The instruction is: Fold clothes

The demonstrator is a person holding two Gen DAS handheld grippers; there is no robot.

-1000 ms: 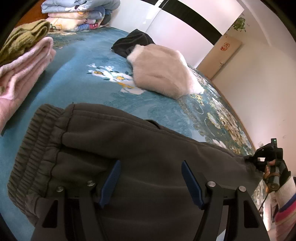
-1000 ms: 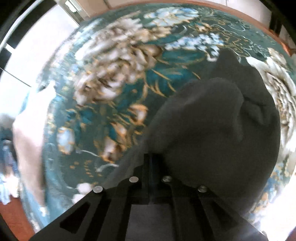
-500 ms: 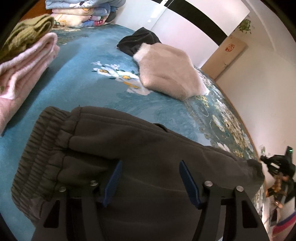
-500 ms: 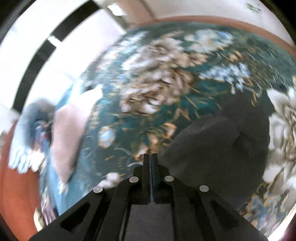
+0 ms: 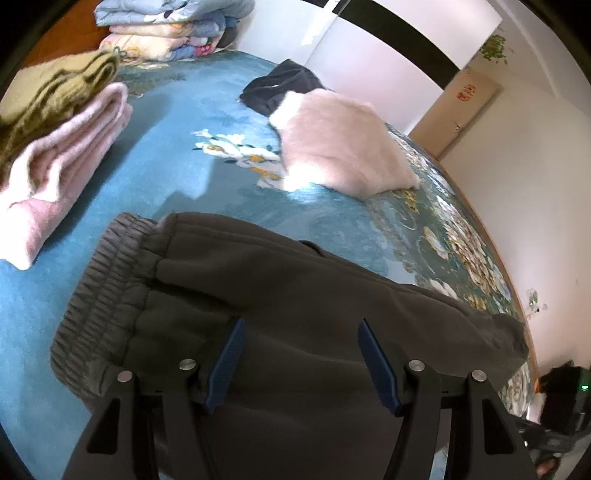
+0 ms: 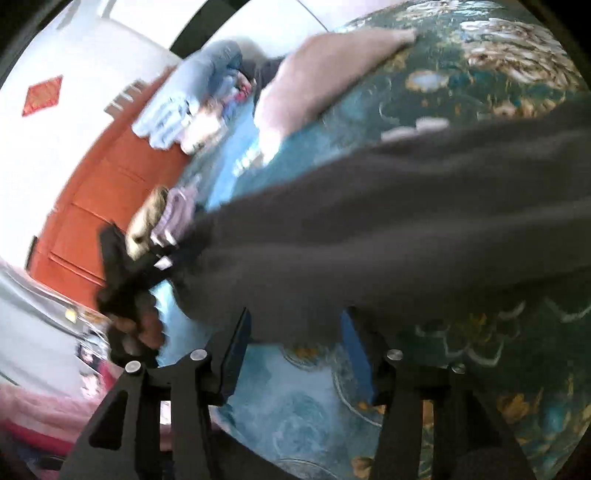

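Note:
Dark grey sweatpants [image 5: 280,295] lie folded lengthwise on the blue floral bedspread [image 5: 177,162], elastic waistband at the left. My left gripper [image 5: 301,328] is open, its blue-padded fingers hovering over the near edge of the pants, holding nothing. In the blurred right wrist view the same pants [image 6: 388,229] stretch across the bed. My right gripper [image 6: 295,325] is open and empty just below their near edge. The left gripper and hand [image 6: 125,280] show at the left there.
A folded pink garment [image 5: 62,162] with an olive one [image 5: 55,88] on top lies at the left. A fluffy pale pink garment [image 5: 340,147] and a black one [image 5: 284,85] lie farther back. Folded quilts [image 5: 170,33] are stacked in the far corner. The wall is at the right.
My right gripper has let go of the pant leg end, opened, and swung round to look along the pants. My left gripper stays open over the pants.

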